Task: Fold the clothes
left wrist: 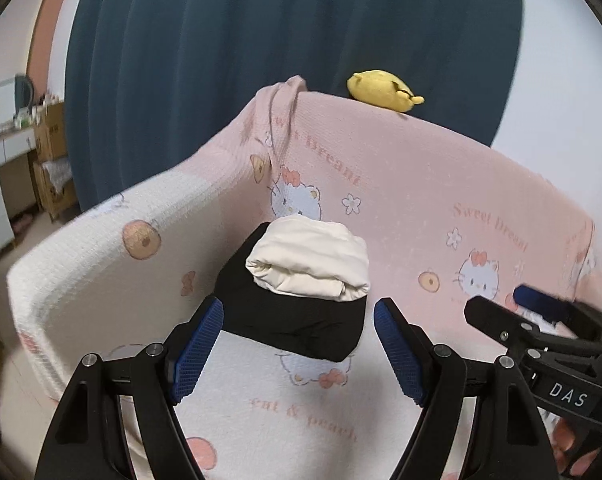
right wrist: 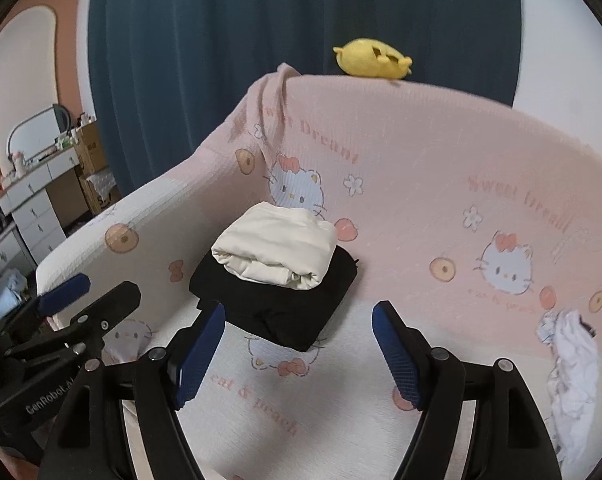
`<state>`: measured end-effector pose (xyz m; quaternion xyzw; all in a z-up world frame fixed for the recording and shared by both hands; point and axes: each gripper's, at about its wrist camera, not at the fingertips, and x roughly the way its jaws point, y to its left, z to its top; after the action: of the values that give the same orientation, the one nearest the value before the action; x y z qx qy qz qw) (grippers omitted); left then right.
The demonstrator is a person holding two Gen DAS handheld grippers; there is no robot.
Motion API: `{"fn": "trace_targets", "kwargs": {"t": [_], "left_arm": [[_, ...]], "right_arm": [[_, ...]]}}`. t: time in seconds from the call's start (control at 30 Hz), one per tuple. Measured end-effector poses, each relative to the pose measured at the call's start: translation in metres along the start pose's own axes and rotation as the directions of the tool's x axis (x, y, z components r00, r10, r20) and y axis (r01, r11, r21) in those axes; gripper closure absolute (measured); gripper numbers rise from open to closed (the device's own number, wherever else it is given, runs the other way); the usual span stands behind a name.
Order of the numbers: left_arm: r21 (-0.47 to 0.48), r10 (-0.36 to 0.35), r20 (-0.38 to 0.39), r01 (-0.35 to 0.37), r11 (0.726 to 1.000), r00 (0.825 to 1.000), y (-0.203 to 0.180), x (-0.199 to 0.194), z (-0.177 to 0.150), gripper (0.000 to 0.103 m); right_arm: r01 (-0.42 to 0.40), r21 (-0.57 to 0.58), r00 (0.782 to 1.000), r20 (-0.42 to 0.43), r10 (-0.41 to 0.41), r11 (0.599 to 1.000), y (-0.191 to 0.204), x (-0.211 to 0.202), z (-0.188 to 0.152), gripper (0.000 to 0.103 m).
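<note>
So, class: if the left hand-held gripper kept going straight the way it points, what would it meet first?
Probably the folded black garment under the cream one; the left hand-held gripper is open and empty, though depth is unclear.

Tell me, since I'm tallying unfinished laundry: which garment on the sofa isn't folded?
The white garment crumpled at the right; the cream and black ones are folded and stacked.

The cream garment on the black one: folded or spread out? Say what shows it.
Folded. The cream garment is a compact bundle with layered edges at its near end, resting on the folded black garment.
</note>
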<state>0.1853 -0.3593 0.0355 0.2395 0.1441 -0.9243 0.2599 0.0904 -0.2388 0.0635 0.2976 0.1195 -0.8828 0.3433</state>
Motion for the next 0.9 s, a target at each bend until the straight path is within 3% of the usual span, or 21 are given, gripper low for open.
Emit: {"fn": "trace_targets", "kwargs": {"t": [0.23, 0.53, 0.9], "left_arm": [[0.077, 0.036, 0.07, -0.041, 0.996, 0.997, -0.005, -0.036, -0.011, 0.026], [0.188, 0.058, 0.052, -0.067, 0.98, 0.997, -0.024, -0.032, -0.027, 0.026], [0.193, 0.057, 0.032, -0.062, 0.979, 0.998, -0.03, -0.03, -0.034, 0.026]], "right_arm": [[0.045, -0.025, 0.999, 0.014, -0.045, 0.999, 0.004, -0.029, -0.015, 0.027], [0.052, -0.01, 0.999, 0.01, -0.052, 0.999, -0.001, -0.032, -0.02, 0.027], [0.029, 0.062, 0.999, -0.028, -0.027, 0.998, -0.014, -0.026, -0.035, 0.027]]}}
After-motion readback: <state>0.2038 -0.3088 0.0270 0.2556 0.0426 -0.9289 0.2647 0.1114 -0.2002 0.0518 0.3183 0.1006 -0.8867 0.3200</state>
